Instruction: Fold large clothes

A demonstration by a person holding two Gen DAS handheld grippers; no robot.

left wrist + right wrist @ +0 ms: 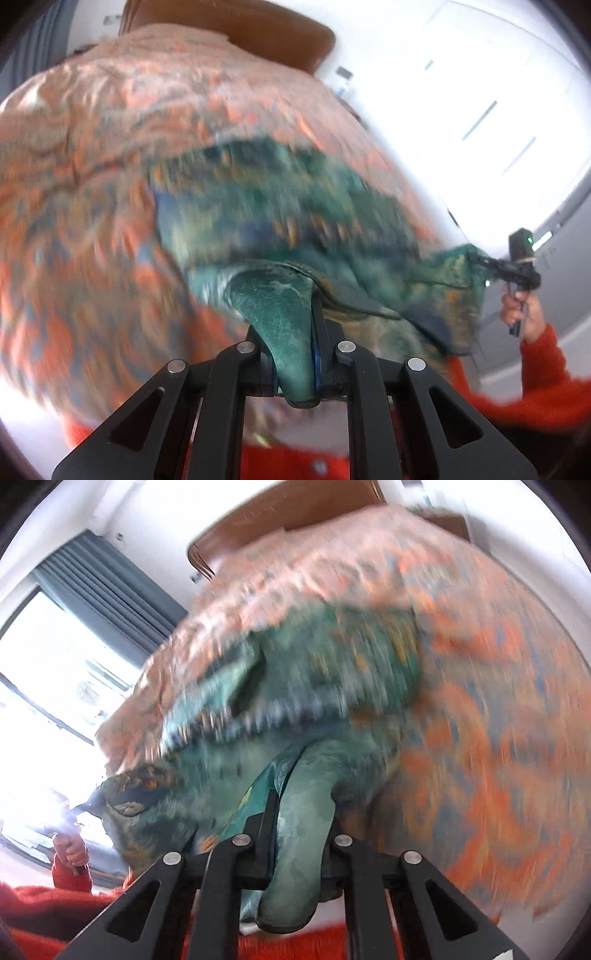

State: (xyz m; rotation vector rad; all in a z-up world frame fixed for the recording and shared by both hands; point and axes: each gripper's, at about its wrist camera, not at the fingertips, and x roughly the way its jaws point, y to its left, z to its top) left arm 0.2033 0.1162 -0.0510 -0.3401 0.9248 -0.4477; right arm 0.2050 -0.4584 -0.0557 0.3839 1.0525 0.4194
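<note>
my left gripper [299, 354] is clamped tight on a bunched teal edge of the garment [288, 206]; my right gripper [295, 849] pinches another teal fold. the cloth hangs ahead of both, over an orange patterned spread [92, 184]. it looks soft, light and floppy, so i'd hold corners or hems. the left view shows my right hand [522, 306]; the right view shows a curtain [107, 594].
</note>
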